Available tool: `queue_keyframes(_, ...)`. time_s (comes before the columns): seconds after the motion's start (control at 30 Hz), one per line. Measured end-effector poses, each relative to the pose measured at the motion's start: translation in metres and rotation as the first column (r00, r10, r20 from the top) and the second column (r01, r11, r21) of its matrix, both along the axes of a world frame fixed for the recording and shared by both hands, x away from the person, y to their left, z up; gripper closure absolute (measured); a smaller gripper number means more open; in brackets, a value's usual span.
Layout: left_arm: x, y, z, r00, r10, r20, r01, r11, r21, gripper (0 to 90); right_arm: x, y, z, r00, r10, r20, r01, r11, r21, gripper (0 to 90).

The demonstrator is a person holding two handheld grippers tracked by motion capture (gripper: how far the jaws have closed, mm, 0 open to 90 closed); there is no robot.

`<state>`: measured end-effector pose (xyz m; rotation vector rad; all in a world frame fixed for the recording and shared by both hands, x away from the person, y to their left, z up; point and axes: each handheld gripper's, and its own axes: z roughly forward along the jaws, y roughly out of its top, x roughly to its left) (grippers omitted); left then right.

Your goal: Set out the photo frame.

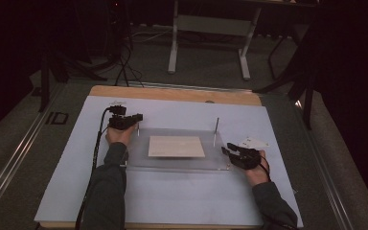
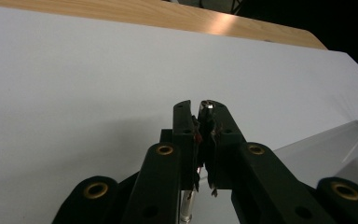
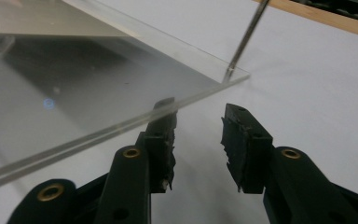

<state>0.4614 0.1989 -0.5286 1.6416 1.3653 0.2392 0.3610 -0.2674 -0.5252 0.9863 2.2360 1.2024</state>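
Note:
A clear acrylic plate (image 1: 139, 160) lies on the white-covered table, with a beige sheet (image 1: 176, 146) on its middle. At its far left corner stands a thin metal pin (image 1: 138, 129), and my left gripper (image 1: 135, 118) is shut on it. In the left gripper view the pin's silver top (image 2: 207, 105) shows between the closed jaws of the left gripper (image 2: 200, 109). A second metal pin (image 1: 215, 132) stands at the plate's far right corner. My right gripper (image 1: 228, 147) is open at the plate's right edge. In the right gripper view, the right gripper (image 3: 199, 114) has its left jaw under the plate's edge (image 3: 121, 123).
A small white card (image 1: 254, 142) lies just right of the right gripper. The white cover (image 1: 172, 201) spreads over a wooden table whose far edge (image 1: 172, 93) shows. A desk frame (image 1: 211, 38) stands on the floor beyond. The right pin (image 3: 244, 42) slants above the plate corner.

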Motion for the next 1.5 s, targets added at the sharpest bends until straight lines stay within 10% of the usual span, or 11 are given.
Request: queue_keyframes(1.5,0.008,0.003,-0.002,0.9978,0.004,-0.066,-0.008,0.9985,-0.054,73.5,-0.007,0.015,0.013,0.9683,0.185,0.167,-0.194,0.98,0.04,39.4)
